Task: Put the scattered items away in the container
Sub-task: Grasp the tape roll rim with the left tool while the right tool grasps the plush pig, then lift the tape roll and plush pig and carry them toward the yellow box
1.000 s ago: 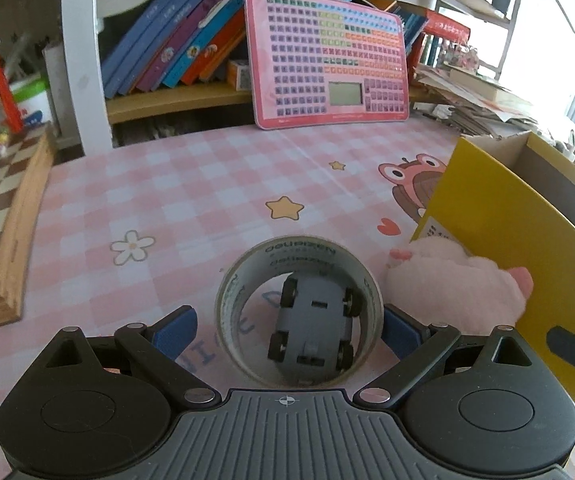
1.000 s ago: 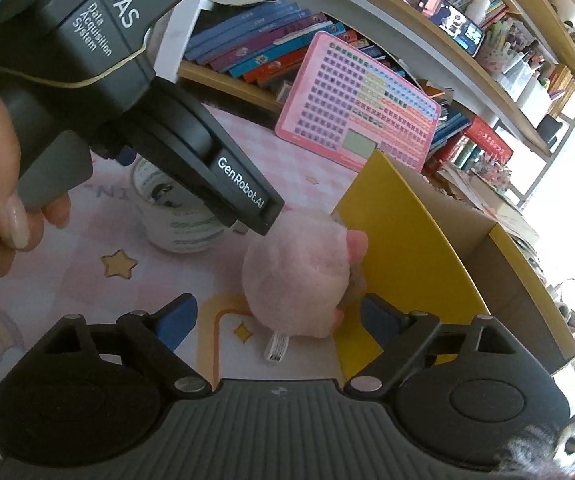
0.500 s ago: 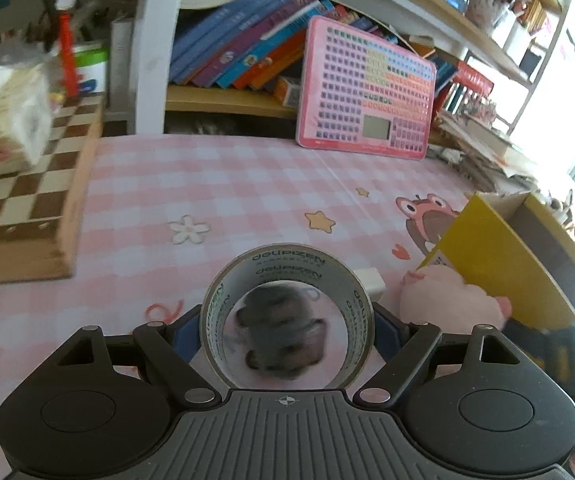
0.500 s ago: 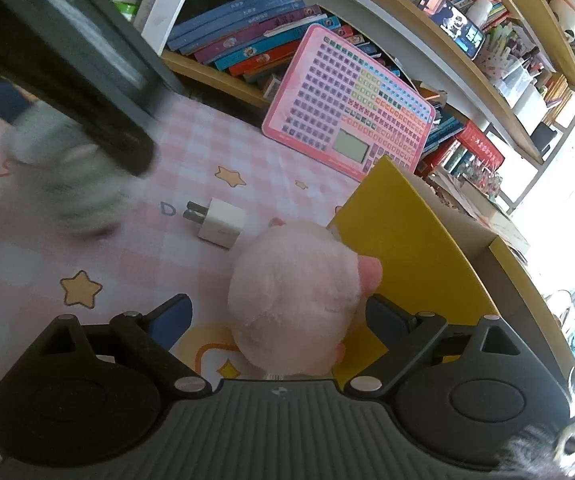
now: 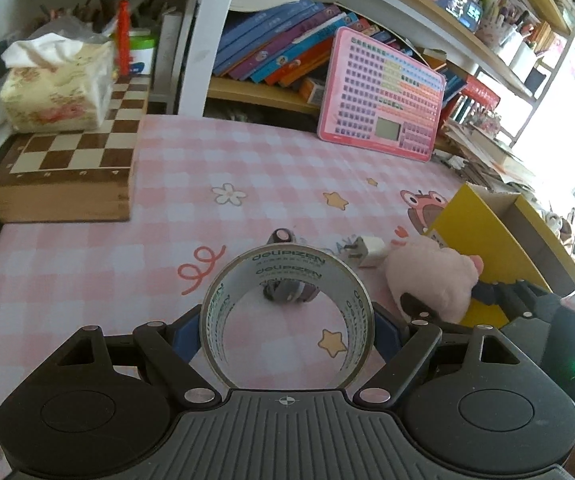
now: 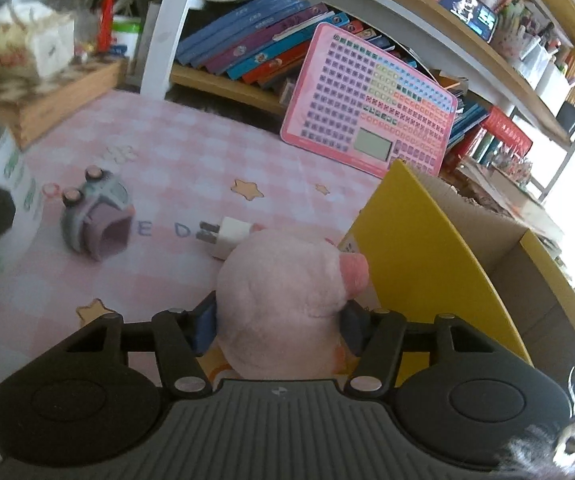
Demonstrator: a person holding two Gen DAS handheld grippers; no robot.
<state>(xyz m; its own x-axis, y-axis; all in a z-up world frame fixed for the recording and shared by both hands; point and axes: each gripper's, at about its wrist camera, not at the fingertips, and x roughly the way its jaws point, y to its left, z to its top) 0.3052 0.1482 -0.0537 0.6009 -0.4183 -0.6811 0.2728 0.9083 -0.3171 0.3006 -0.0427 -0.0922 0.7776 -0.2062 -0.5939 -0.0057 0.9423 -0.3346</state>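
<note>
The left hand-held gripper [image 5: 287,330] is clamped on a roll of clear tape [image 5: 286,316]. Its two blue pads press on the outer sides of the roll, and the roll stands on edge, so that the bench [image 5: 247,168] with its pink checked cover shows through the hole. The roll seems to be lifted off the cover, though I cannot tell this for sure.

The right hand-held gripper [image 6: 279,326] has just been closing, and a pink plush pig [image 6: 287,296] is between its fingers. The blue pads touch both sides of the soft body. The pig is just beside the yellow wall of the open cardboard box [image 6: 419,240], which is the container, at the right side of the bench. Whether the pig still rests on the cover I cannot tell.

Two more things lie on the cover. A small grey toy car [image 6: 95,216] lies upside down, its wheels pointing up, to the left of the pig. A white plug adapter [image 6: 233,236] lies between the car and the pig, very near the pig, with its metal prongs towards the car.

At the far edge, a pink toy keyboard tablet [image 6: 371,108] leans against the books on a shelf, and a wooden chessboard box [image 5: 67,176] with a tissue pack [image 5: 55,88] on it stands at the left.
</note>
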